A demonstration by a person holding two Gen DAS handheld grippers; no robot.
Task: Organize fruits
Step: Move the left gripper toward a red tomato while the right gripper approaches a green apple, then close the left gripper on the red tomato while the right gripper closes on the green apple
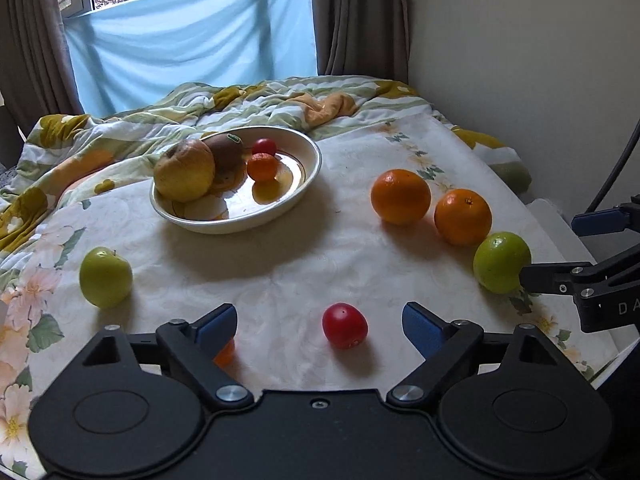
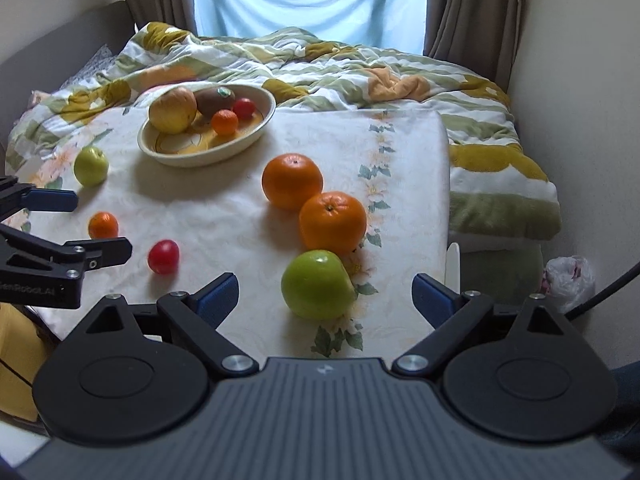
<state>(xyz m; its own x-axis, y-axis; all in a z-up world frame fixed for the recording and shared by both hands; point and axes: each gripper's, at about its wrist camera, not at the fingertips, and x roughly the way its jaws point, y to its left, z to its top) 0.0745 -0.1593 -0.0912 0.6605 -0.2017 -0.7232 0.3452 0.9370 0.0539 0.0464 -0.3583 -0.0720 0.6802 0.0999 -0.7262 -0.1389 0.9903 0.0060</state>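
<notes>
I hold both grippers spread and empty: left gripper [image 1: 320,320] brackets the near red tomato [image 1: 344,325], right gripper [image 2: 324,294] the green apple [image 2: 318,285]. A careless close could roll either away from the far bowl [image 1: 308,176].

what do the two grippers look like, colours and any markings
Both are black linkage frames with round disc housings, silver screws and blue pads on the fingers. The left gripper has a smooth black body; the right gripper has a ribbed grey one with a small white logo. White lettering marks their sides; a black cable trails right.
</notes>
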